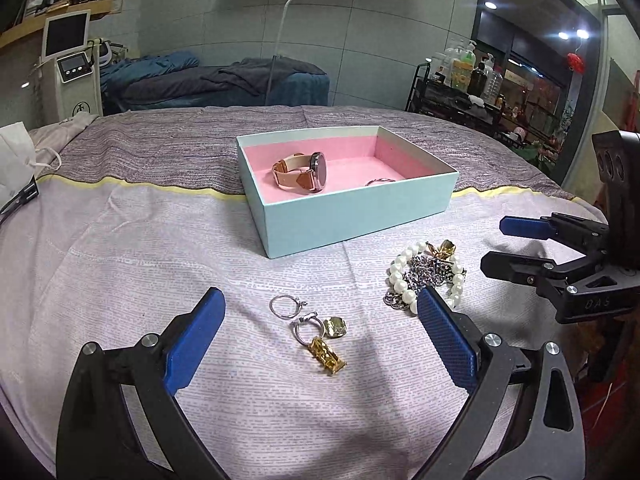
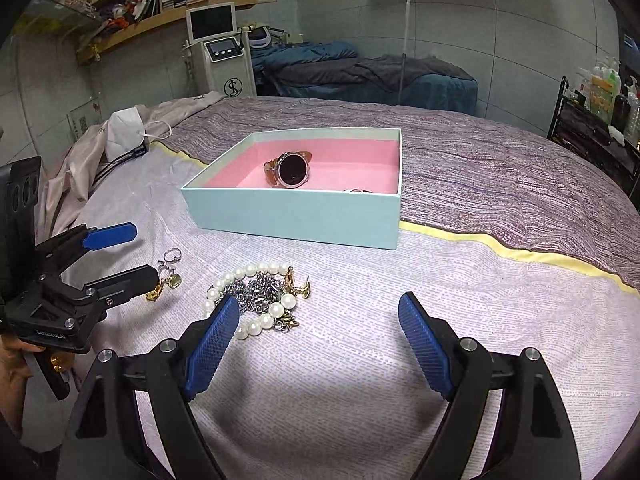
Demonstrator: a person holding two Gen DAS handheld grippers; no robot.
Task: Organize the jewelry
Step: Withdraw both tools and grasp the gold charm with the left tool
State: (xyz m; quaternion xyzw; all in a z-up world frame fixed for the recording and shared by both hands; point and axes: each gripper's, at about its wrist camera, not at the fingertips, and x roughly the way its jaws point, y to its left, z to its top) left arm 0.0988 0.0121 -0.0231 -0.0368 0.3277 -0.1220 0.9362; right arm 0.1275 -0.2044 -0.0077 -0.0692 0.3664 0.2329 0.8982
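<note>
From the left wrist, the left gripper [image 1: 320, 328] hung wide and empty over the rings [image 1: 308, 326] on the bedspread [image 1: 120, 260], probably lined up to take one; the watch [image 1: 302, 172] already lay in the box [image 1: 352, 216]

From the right wrist, the right gripper [image 2: 320, 328] gaped, empty, beside the pearl bracelet [image 2: 256, 296]

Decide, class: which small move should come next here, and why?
Probably lower the open left claw onto the rings lying loose on the bedspread. They sit right between its tips, while the watch is already in the box.
</note>
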